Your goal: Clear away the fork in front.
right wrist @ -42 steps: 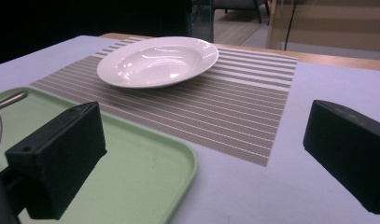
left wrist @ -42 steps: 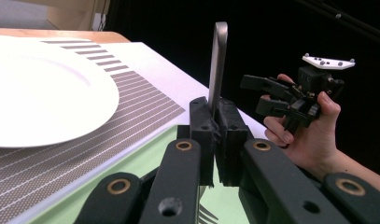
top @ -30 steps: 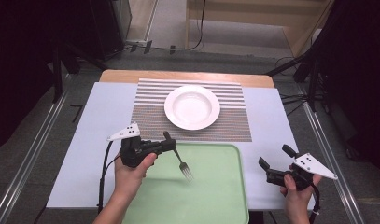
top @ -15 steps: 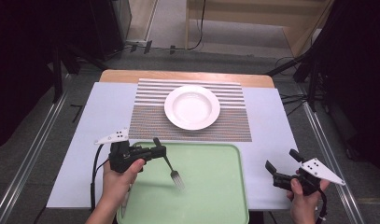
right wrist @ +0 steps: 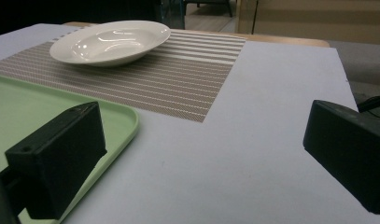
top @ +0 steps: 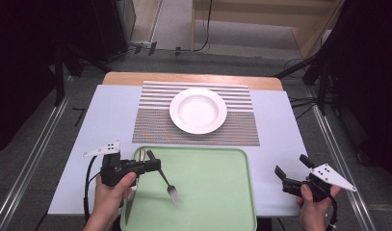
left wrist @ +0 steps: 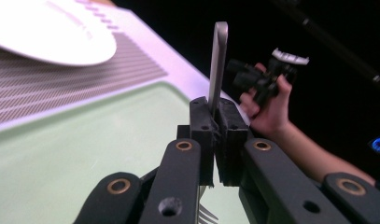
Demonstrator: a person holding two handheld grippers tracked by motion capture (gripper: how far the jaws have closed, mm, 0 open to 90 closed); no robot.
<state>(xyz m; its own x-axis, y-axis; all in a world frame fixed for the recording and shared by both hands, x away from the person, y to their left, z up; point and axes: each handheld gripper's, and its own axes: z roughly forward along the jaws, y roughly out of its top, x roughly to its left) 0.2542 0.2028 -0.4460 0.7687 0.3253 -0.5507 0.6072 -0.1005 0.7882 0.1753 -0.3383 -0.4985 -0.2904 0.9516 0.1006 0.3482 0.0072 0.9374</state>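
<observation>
Since a second before, the left tongs (top: 152,166) had drawn back toward the person, carrying the fork (top: 163,180) lower over the green tray (top: 232,192). They were clenched on its handle; whether its blurred tines touched the tray could not be told. Beyond both tongs, a white plate (top: 198,110) sat on the striped mat (top: 155,127). At the counter's (top: 107,110) near right corner, the right tongs (top: 293,168) hung released.
</observation>
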